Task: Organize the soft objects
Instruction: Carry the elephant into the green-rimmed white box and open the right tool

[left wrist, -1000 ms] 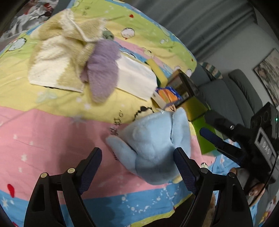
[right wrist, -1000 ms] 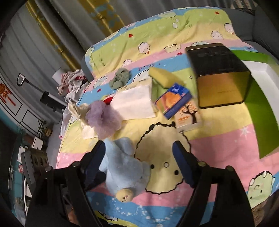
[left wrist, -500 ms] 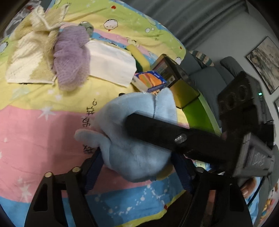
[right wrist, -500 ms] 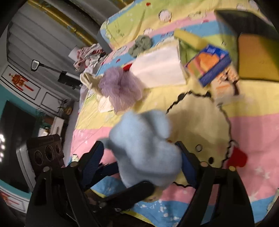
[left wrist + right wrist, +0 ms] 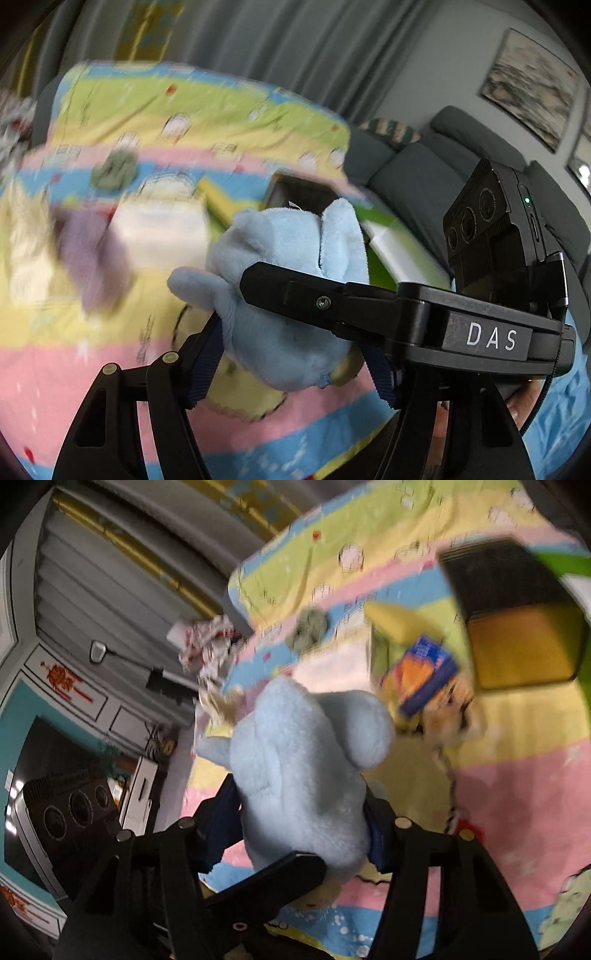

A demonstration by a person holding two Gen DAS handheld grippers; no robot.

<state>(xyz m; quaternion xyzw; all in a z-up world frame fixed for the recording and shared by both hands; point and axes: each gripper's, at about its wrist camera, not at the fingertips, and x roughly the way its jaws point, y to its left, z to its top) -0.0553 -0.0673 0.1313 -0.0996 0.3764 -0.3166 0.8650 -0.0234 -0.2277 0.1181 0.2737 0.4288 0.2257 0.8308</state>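
A light blue plush toy is held between both grippers, lifted off the striped bedspread. My left gripper is shut on its lower body. My right gripper is shut on it too, and its finger crosses the toy in the left wrist view. The toy fills the middle of the right wrist view. Back on the bed lie a purple knit piece, a cream towel, a white cloth and a grey-green bundle.
A black and gold box stands at the right of the bed beside a green container. A blue-orange booklet and a yellow sponge lie near it. A grey sofa is behind.
Both grippers have closed on the blue plush toy and lifted it off the bedspread. The views have tilted up and blurred with the motion.
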